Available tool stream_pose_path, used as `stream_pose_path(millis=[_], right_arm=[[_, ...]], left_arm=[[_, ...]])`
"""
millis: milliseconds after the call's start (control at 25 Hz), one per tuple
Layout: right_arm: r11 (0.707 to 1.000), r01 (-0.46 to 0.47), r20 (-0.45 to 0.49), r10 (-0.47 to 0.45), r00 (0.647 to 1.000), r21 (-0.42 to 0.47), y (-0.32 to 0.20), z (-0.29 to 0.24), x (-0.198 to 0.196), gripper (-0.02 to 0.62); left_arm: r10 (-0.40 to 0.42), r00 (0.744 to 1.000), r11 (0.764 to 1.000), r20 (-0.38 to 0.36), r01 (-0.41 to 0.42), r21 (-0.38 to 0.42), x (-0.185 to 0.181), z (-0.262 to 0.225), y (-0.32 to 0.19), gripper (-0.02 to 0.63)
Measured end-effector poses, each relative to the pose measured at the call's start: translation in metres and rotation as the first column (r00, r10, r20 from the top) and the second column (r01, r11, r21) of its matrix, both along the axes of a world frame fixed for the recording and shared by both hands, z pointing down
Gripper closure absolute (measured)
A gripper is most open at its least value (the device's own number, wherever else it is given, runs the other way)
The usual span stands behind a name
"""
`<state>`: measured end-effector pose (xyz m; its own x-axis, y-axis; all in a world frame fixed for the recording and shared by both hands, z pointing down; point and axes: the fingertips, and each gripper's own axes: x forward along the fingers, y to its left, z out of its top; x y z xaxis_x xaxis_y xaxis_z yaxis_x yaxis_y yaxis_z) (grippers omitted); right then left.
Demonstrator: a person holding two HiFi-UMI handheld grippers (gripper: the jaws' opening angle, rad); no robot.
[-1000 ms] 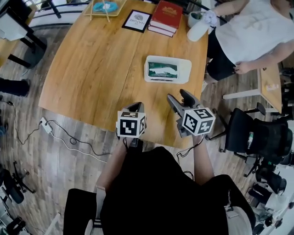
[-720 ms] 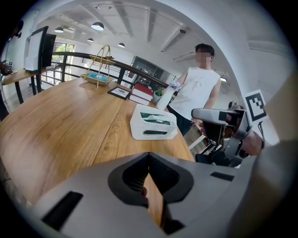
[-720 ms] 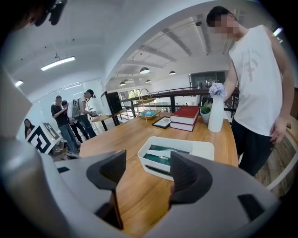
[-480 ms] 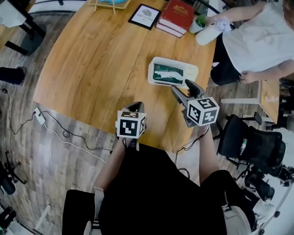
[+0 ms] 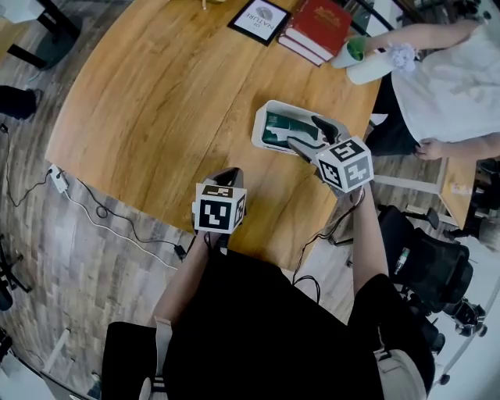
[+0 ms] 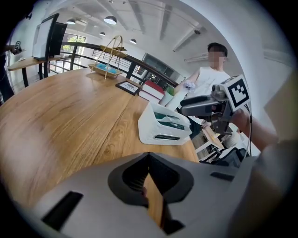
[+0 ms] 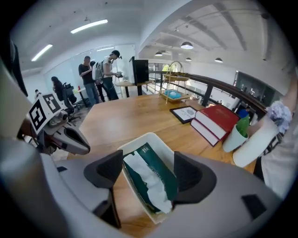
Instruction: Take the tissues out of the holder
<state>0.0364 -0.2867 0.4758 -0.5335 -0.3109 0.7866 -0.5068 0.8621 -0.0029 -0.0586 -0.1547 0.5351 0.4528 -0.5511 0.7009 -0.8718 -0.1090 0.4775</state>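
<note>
A white tissue holder (image 5: pixel 266 125) stands on the wooden table (image 5: pixel 156 101) near its right edge. Inside lies a dark green tissue pack (image 5: pixel 283 129) with a white tissue (image 7: pixel 148 179) sticking out of its slot. My right gripper (image 5: pixel 305 133) hovers over the holder's near end. Its jaws are opening and stand wide on either side of the pack (image 7: pixel 158 172) without touching it. In the right gripper view the holder's rim (image 7: pixel 135 145) shows between the jaws. My left gripper (image 5: pixel 225 178) rests low at the table's near edge, shut and holding nothing; the holder (image 6: pixel 163 128) lies ahead of it to the right.
Red books (image 5: pixel 322 27), a framed card (image 5: pixel 259 17) and a cup with a green item (image 5: pixel 355 48) sit at the table's far right. A seated person (image 5: pixel 453 86) is close beside the holder. An office chair (image 5: pixel 426 258) stands right; cables (image 5: pixel 101 211) lie on the floor left.
My right gripper has moved forward from the table's near edge to over the holder, and its jaws have spread wider. The left gripper has stayed near the table edge.
</note>
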Motion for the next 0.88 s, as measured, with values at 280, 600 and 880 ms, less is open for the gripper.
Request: stream_pose_path(millis=[280,600,880], right_arm=[[0.970,0.171,-0.135,-0.195,0.971,-0.175,0.001,0.035,-0.012,0.241],[0.948,0.158,-0.199,-0.218,0.955,-0.275,-0.003,0.059,-0.019,0.230],[0.936,0.155,-0.310,-0.257,0.915,-0.317,-0.005,0.084,-0.019,0.230]], left_arm=[[-0.025,0.999,0.999,-0.032,0.024,-0.035,0.007,0.016,-0.007,0.595],[-0.071,0.996,0.996,-0.057,0.068,-0.061,0.001,0.028,-0.007,0.595],[-0.089,0.993,0.994,-0.072,0.084,-0.073,-0.001,0.033,-0.005,0.595]])
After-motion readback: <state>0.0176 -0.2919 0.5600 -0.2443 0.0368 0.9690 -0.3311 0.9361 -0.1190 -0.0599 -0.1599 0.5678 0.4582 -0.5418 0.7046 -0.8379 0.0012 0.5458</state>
